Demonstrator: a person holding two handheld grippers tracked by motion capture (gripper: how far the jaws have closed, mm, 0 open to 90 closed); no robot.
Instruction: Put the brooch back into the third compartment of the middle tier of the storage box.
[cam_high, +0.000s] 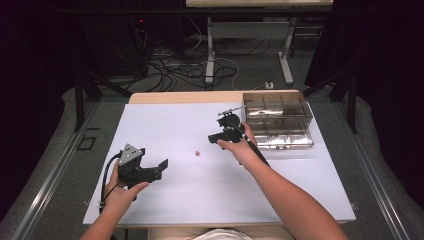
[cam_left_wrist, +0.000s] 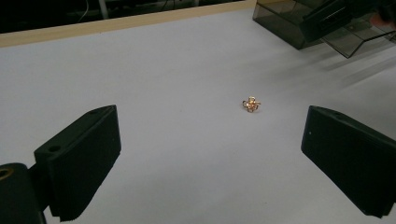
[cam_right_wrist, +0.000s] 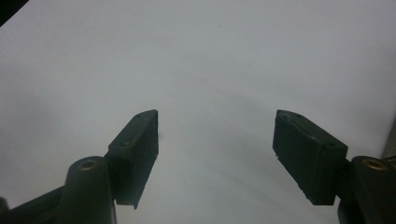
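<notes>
A small gold flower-shaped trinket (cam_high: 197, 153) lies alone on the white mat (cam_high: 200, 200), between the two hands. In the left gripper view the trinket (cam_left_wrist: 251, 104) rests on the mat some way ahead of my left gripper (cam_left_wrist: 210, 119) and a little right of centre. The left gripper (cam_high: 161, 169) is open, held low at the mat's left and pointing right. My right gripper (cam_high: 216, 134) hovers beside a clear plastic drawer box (cam_high: 277, 107), pointing left. Its jaws (cam_right_wrist: 217, 116) are spread wide over bare white mat with nothing between them.
The drawer box (cam_left_wrist: 285, 25) stands at the mat's far right corner with a lower drawer (cam_high: 282, 140) pulled out toward me. The table's wooden far edge (cam_high: 185, 96) borders the mat. Cables and table legs lie on the floor beyond.
</notes>
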